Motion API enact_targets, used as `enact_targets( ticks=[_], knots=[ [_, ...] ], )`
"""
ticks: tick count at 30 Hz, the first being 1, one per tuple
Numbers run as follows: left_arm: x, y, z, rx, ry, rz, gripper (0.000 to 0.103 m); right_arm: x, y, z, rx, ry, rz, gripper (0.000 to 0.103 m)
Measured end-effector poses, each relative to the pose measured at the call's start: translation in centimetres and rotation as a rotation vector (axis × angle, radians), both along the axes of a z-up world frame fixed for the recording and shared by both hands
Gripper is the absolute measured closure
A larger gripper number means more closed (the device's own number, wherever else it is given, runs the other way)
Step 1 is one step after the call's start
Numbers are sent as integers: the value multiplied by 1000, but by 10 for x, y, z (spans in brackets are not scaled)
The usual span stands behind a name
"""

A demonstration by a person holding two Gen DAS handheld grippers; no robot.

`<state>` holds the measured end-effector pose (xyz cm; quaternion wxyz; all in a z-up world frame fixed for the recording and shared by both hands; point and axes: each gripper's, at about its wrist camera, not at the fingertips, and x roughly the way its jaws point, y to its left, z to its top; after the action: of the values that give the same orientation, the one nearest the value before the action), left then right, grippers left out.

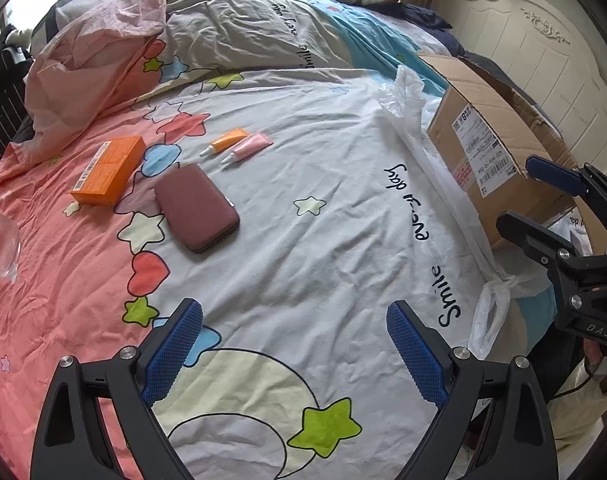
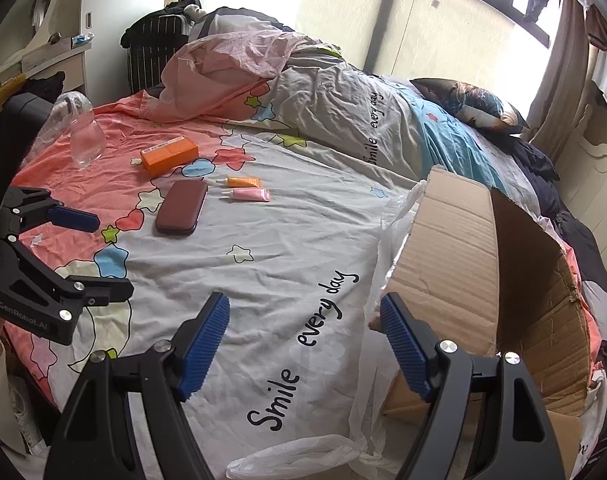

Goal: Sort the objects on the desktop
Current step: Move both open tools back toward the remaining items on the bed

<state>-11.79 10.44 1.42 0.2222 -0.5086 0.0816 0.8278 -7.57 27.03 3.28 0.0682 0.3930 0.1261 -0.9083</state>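
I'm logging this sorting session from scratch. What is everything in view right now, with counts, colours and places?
orange box: 1, orange, on the quilt's pink part
case: 1, maroon, beside the orange box
tubes: 2, orange and pink, side by side beyond the case
clear bottle: 1, transparent, at the pink edge
cardboard box: 1, brown, open, near the headboard
plastic bag: 1, white, against the cardboard box
quilt: 1, patterned, covering the bed
left gripper: 1, black and blue, open
right gripper: 1, black and blue, open

1. A box, a case and two tubes lie on the bed.
2. The case lies between box and tubes.
3. A cardboard carton stands well right of them.
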Motion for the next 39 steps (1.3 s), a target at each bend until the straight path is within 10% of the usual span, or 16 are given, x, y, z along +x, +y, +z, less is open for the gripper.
enact_targets(
  ticks=[39],
  knots=[
    [-48,-87,-35,-24,-59,155,7,-74,-82,-61,-20,-143,142,29]
  ],
)
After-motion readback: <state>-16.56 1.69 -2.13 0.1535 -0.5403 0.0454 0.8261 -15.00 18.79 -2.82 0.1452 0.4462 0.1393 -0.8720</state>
